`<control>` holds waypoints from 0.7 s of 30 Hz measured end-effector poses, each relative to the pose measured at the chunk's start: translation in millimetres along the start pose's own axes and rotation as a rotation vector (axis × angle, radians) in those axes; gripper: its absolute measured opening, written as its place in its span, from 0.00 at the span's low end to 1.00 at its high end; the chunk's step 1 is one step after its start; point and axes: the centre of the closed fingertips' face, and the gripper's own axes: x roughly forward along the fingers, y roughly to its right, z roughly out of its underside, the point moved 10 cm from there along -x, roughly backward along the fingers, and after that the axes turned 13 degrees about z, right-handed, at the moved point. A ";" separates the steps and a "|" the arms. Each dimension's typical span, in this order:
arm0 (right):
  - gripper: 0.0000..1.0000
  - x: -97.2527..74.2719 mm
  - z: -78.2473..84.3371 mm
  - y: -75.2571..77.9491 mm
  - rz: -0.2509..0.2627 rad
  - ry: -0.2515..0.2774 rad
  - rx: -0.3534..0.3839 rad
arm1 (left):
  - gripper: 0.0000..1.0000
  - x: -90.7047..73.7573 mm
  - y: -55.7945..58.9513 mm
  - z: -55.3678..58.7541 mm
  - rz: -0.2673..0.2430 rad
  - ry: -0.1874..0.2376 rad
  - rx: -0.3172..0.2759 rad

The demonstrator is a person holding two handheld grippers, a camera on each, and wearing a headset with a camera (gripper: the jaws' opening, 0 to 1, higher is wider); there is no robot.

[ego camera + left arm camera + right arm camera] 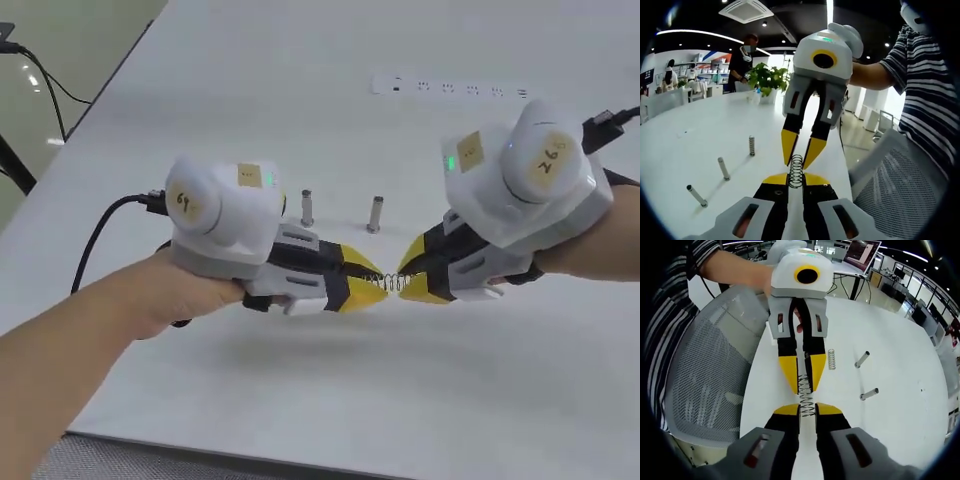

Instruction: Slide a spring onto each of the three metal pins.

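Observation:
A small steel spring [392,284] hangs in the air between my two grippers, above the white table. My left gripper [372,281] is shut on one end and my right gripper [408,284] is shut on the other, tip to tip. In the left gripper view the spring [796,171] rises from my left gripper [795,179] into the right gripper [800,157]. Beside them stand a pin wearing a spring [752,145] and two bare pins [723,168] [696,195]. The right gripper view shows the spring [806,399] in my right gripper [807,410], the sprung pin [831,359] and bare pins [862,359] [869,394].
Two pins [307,207] [375,214] stand just behind the grippers in the head view. A white power strip [450,88] lies at the table's far side. A grey mesh chair [710,385] is at the table's near edge. A black cable [105,235] trails from the left gripper.

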 end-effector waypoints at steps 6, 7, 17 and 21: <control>0.08 -1.0 8.2 1.6 0.011 -0.023 -0.008 | 0.02 -2.2 -0.7 -1.1 0.004 -0.012 0.004; 0.08 -1.3 8.1 1.5 0.012 -0.018 -0.008 | 0.02 -2.5 -0.7 -1.1 0.006 -0.013 0.003; 0.08 -2.5 4.2 -1.3 0.006 0.009 -0.036 | 0.02 -4.2 0.0 -1.4 0.013 -0.024 0.004; 0.08 -2.5 3.6 -2.0 0.005 0.007 -0.046 | 0.02 -4.1 0.4 -1.2 0.012 -0.027 0.004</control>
